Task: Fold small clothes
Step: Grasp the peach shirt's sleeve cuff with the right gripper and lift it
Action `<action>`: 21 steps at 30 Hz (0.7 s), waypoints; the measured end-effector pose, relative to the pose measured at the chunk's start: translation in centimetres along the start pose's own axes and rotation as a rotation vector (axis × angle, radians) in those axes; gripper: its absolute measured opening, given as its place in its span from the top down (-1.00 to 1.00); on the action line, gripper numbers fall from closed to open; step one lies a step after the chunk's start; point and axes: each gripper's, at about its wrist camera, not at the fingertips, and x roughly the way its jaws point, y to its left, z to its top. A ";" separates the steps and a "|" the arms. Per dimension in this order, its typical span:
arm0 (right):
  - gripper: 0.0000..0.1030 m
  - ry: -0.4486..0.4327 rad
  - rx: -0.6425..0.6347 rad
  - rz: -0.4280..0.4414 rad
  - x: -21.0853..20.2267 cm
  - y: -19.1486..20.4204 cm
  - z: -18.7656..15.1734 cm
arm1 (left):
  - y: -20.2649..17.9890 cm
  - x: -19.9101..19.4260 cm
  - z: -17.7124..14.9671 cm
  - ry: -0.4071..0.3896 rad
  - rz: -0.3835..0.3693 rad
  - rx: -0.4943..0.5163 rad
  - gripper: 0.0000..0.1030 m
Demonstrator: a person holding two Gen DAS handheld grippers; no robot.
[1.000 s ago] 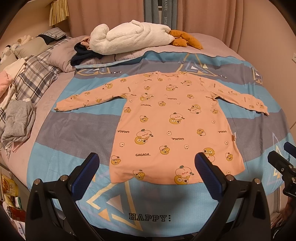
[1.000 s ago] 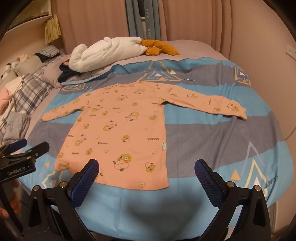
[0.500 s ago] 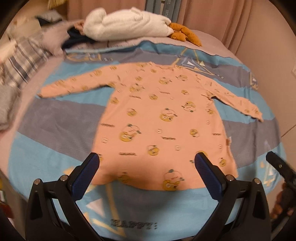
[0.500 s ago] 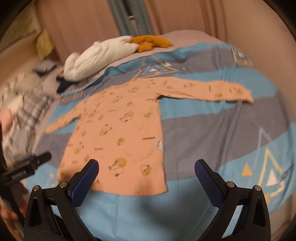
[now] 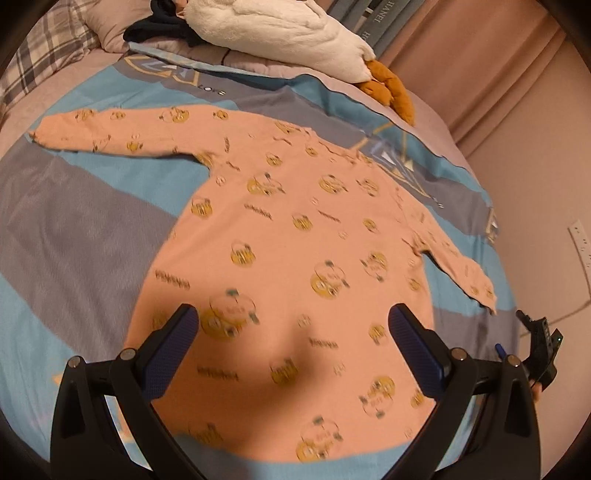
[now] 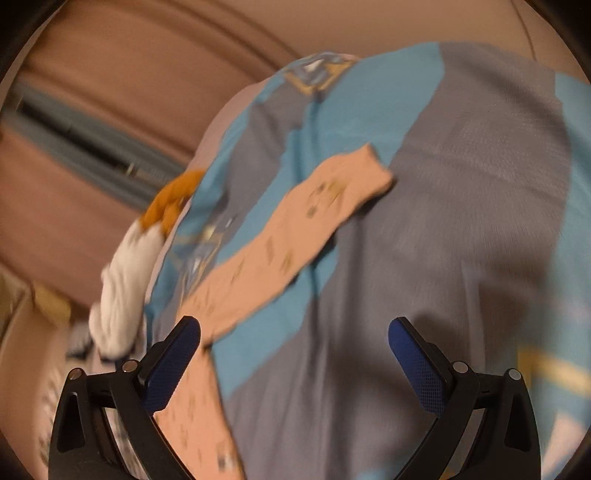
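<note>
A small peach long-sleeved garment (image 5: 295, 251) with yellow cartoon prints lies flat on the bed, both sleeves spread out. My left gripper (image 5: 293, 328) hovers open above its lower body, nothing between the blue pads. In the right wrist view, which is blurred, the garment's right sleeve (image 6: 295, 229) runs diagonally across the blue and grey cover. My right gripper (image 6: 293, 341) is open above the cover just below that sleeve, holding nothing. The right gripper's body (image 5: 543, 347) shows at the right edge of the left wrist view.
The bed carries a blue and grey patterned cover (image 5: 74, 206). At the head lie a white plush toy with orange feet (image 5: 295, 29), dark clothing (image 5: 155, 26) and a plaid pillow (image 5: 44, 55). A pink wall (image 5: 535, 129) with a socket stands to the right.
Both grippers have moved forward and lower over the bed. The left now hangs over the garment's body; the right has swung right toward the sleeve. The garment has not moved.
</note>
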 end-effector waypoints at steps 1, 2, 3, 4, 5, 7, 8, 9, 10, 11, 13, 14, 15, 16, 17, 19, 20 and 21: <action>-0.94 -0.014 0.032 0.002 0.9 -0.4 0.9 | 0.0 0.3 0.3 -0.001 0.007 0.003 -0.99; -0.85 -0.025 0.058 0.009 1.7 -0.7 1.6 | 0.2 0.6 0.7 -0.002 0.015 0.006 -0.99; -0.78 -0.028 0.081 0.013 2.7 -0.9 2.3 | 0.3 1.1 1.0 -0.002 0.021 0.007 -0.99; -0.73 -0.027 0.100 0.016 3.4 -1.3 3.0 | 0.4 1.4 1.4 0.000 0.025 0.005 -0.99; -0.66 -0.027 0.129 0.022 4.2 -1.9 3.9 | 0.4 1.8 1.7 0.003 0.027 0.001 -0.99; -0.52 -0.021 0.182 0.030 5.9 -2.8 5.0 | 0.7 2.5 2.1 0.009 0.032 -0.007 -0.99; -0.40 -0.034 0.208 0.038 6.4 -3.1 5.4 | 0.9 2.7 2.3 0.010 0.034 -0.009 -0.99; -0.31 -0.049 0.220 0.049 6.7 -3.1 5.8 | 1.0 2.9 2.4 0.012 0.037 -0.011 -0.99; -0.23 -0.065 0.225 0.064 6.9 -3.1 6.3 | 1.2 3.2 2.5 0.016 0.045 -0.013 -0.99; 0.03 -0.071 0.221 0.064 7.1 -3.0 6.8 | 1.4 3.3 2.6 0.019 0.049 -0.015 -0.99; 0.56 -0.074 0.201 0.018 7.3 -2.9 7.8 | 2.0 3.6 2.7 0.025 0.057 -0.024 -0.99; 0.78 -0.077 0.195 -0.001 7.6 -2.6 8.1 | 2.3 3.7 2.8 0.027 0.059 -0.029 -0.99; 0.82 -0.082 0.182 -0.013 7.5 -2.3 8.4 | 2.5 3.7 2.8 0.027 0.061 -0.032 -0.99; 0.82 -0.090 0.148 -0.015 7.2 -1.4 8.6 | 3.0 3.7 3.0 0.025 0.063 -0.040 -0.99; 0.83 -0.099 0.100 -0.011 6.7 -0.6 8.9 | 3.2 3.6 3.0 0.024 0.064 -0.044 -0.99; 0.83 -0.096 -0.029 -0.016 6.0 3.1 9.2 | 4.0 3.4 3.2 0.019 0.065 -0.058 -0.99; 0.83 -0.088 -0.080 -0.014 5.7 4.9 9.1 | 4.3 3.2 3.2 0.014 0.065 -0.065 -0.99; 0.83 -0.077 -0.135 -0.008 5.3 6.8 8.9 | 4.8 2.9 3.3 0.008 0.062 -0.073 -0.99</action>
